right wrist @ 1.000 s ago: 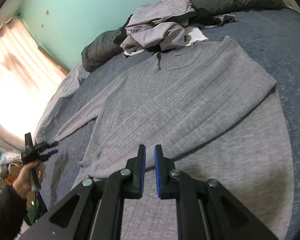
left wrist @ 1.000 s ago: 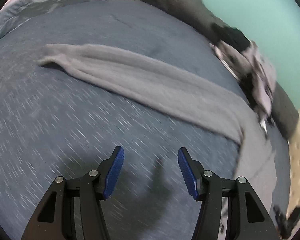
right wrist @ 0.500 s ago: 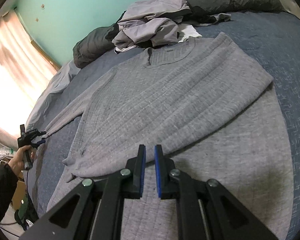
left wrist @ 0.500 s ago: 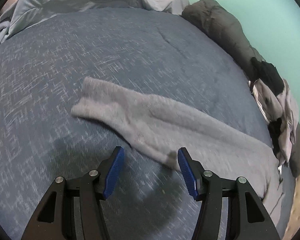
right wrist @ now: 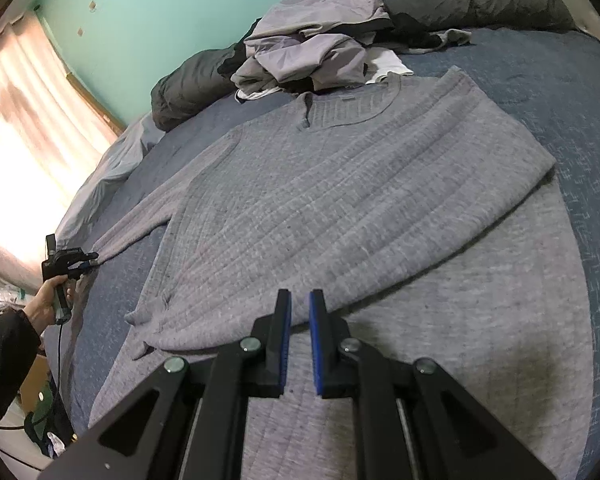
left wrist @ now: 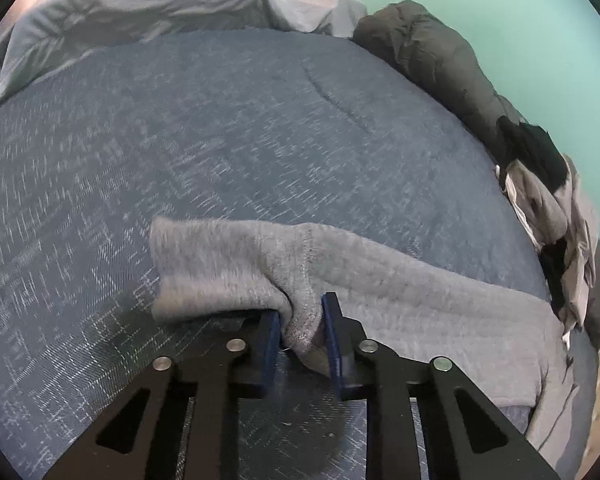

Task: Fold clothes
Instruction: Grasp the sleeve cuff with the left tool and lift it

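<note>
Grey ribbed knit sweater (right wrist: 340,200) flat on blue bed (right wrist: 572,92); one side looks already folded in. Left gripper (left wrist: 300,322) fingers just closed, clamped on sweater's outstretched sleeve cuff (left wrist: 236,268). Right gripper (right wrist: 299,312) fingers together, empty, over hem. Sleeve and body folds remain.

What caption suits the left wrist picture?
Left tongs pinch the grey sweater's sleeve near its cuff on the blue bedspread.

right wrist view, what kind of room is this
Most likely a bedroom: a bed with a blue blanket, dark pillows by the wall, a curtained window, and a grey sweater spread for folding.
</note>
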A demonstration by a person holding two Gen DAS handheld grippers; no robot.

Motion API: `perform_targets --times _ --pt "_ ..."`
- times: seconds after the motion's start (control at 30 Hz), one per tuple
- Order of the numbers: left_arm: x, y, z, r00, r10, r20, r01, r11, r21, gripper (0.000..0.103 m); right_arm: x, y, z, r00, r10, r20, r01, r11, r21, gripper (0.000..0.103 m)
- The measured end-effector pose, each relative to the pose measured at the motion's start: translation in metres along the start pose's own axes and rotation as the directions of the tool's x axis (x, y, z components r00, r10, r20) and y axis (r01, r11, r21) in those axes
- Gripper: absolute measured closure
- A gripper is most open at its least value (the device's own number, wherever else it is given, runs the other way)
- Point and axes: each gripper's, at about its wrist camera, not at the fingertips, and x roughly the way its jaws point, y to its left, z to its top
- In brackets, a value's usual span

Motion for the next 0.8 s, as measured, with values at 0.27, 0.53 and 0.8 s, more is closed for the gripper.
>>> perform_targets --times 0.27,0.53,0.8 --pt "-0.045 -0.066 0.011 0.994 -0.099 0.045 0.094 0.990 0.110 0.087 -0.007 -0.011 0.001 1.000 0.012 0.018 -0.012 0.999 0.040 0.094" --pt "-0.080 -0.168 0.004 0.977 -0.208 0.047 0.190 0.949 0.251 0.088 -0.019 -0.035 0.004 0.999 0.005 0.050 -0.011 0.994 0.107 0.094" --pt "-0.109 -0.271 -0.017 0.954 -0.299 0.025 0.271 0.894 0.356 0.088 -0.033 -0.054 0.007 0.997 -0.021 0.072 0.012 0.992 0.122 0.093"
